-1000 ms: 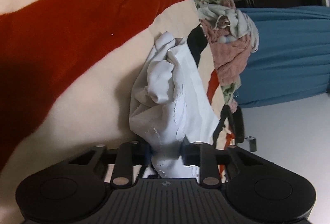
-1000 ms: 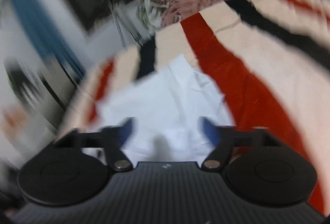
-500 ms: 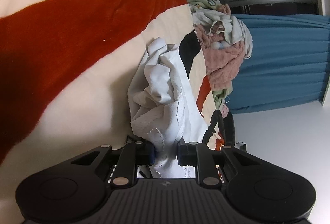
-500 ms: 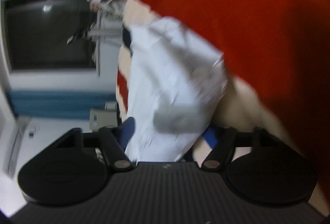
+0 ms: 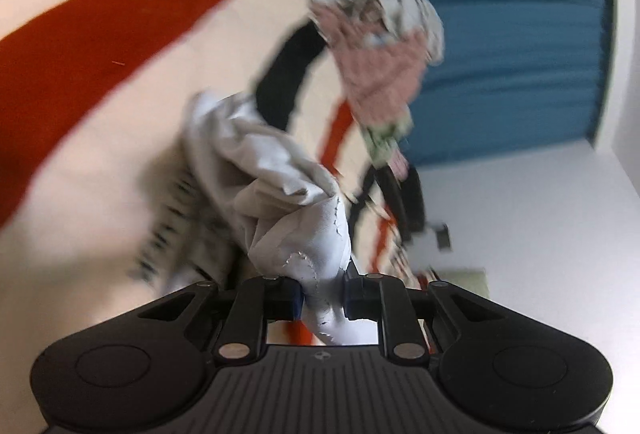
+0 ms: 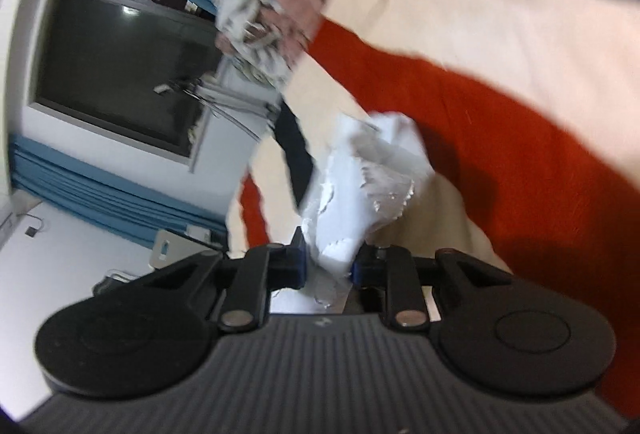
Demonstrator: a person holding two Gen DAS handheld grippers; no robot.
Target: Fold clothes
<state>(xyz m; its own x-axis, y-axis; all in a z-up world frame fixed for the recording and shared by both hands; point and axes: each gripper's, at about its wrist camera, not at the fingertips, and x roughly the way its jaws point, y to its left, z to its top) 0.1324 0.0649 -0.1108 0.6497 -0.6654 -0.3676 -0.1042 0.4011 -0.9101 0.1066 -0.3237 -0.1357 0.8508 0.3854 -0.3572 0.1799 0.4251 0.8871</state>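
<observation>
- Since a second ago, my right gripper [image 6: 329, 268] goes from wide apart to closing on the white garment [image 6: 372, 174], cloth between its jaws.
- Left gripper [image 5: 323, 299] stays pinched on the garment's other end, just ahead.
- I judge both ends held, ready to spread over the blanket [image 5: 100, 162].

The left gripper [image 5: 322, 299] is clamped on white cloth [image 5: 280, 190]. The right gripper [image 6: 328, 266] points slightly downward, its jaws closing with cloth between them.
</observation>
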